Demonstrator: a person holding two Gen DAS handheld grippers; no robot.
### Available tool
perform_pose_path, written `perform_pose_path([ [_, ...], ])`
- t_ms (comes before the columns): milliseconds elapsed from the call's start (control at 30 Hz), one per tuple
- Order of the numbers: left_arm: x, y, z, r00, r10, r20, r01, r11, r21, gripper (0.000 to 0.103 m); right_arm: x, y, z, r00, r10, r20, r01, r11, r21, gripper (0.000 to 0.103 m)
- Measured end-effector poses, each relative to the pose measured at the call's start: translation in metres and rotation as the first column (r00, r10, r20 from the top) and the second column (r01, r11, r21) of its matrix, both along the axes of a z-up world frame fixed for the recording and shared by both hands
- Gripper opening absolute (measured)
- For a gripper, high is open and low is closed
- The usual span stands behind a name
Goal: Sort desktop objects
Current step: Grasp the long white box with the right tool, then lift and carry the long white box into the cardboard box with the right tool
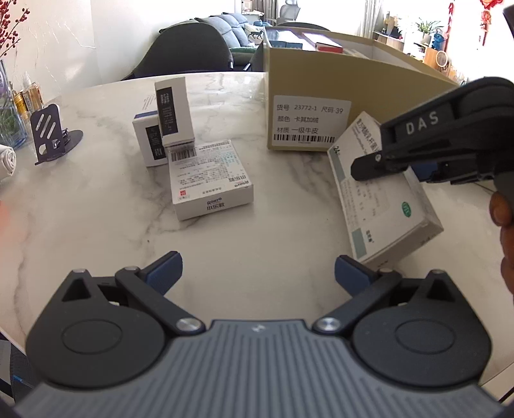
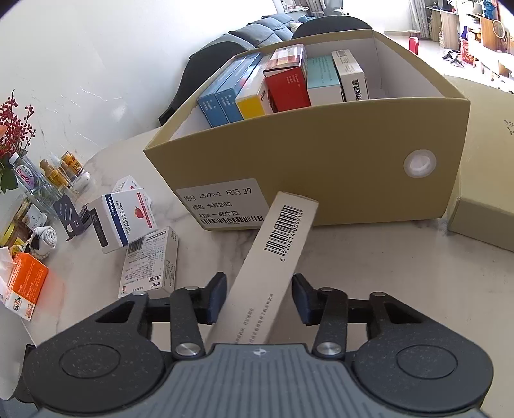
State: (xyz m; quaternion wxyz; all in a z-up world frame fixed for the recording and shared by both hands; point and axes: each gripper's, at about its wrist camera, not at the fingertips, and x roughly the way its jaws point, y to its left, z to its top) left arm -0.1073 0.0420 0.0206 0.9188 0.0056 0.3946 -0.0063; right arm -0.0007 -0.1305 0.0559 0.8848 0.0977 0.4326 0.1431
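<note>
Marble bench (image 1: 96,231) stock: cardboard box (image 2: 321,167) already holds six cartons, my right gripper (image 2: 257,299) has its jaws grasping a long pale carton (image 2: 273,254) beside it, left gripper (image 1: 257,276) released, about three small cartons (image 1: 208,180) remain unsorted.

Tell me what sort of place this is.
Most likely a home living and dining room. A white marble-patterned round table holds a tan cardboard shoebox filled with medicine cartons, a grey cushioned sofa stands behind it, and wooden shelves with potted plants line the far wall.
</note>
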Motion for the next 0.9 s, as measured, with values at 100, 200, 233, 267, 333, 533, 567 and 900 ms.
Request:
perform_pose_path([
  [100,0.004,0.002,0.002,1.0,0.01,-0.006,-0.01,1.0,0.013,0.103,-0.001,-0.004,-0.001,1.0,0.001,0.002,-0.001,1.0,0.016,0.037],
  [200,0.007,0.002,0.005,1.0,0.014,-0.007,-0.014,1.0,0.024,0.103,-0.003,-0.009,0.0,1.0,-0.008,0.004,0.008,1.0,0.029,0.034],
  [233,0.008,0.002,0.005,1.0,0.015,-0.006,-0.015,0.999,0.03,0.103,-0.004,-0.01,0.002,1.0,-0.011,0.013,0.011,1.0,0.026,0.033],
  [267,0.009,0.001,0.007,1.0,0.018,-0.004,-0.018,0.999,0.038,0.103,-0.005,-0.012,0.004,1.0,-0.013,0.024,0.013,1.0,0.02,0.032],
  [333,0.012,0.001,0.009,1.0,0.023,0.001,-0.023,0.998,0.057,0.103,-0.007,-0.014,0.007,0.999,-0.018,0.046,0.018,1.0,0.007,0.032],
  [533,0.026,-0.001,0.016,0.999,0.029,0.013,-0.03,0.998,0.062,0.103,-0.009,-0.02,0.014,0.997,-0.023,0.069,0.023,1.0,-0.011,0.032],
  [567,0.028,-0.002,0.018,1.0,0.026,0.017,-0.027,0.998,0.061,0.103,-0.009,-0.021,0.016,0.997,-0.022,0.077,0.023,1.0,-0.015,0.032],
  [900,0.051,-0.003,0.045,0.996,0.017,0.089,-0.024,0.997,0.074,0.103,-0.02,-0.039,0.06,0.981,0.009,0.195,-0.017,0.999,0.038,0.032],
])
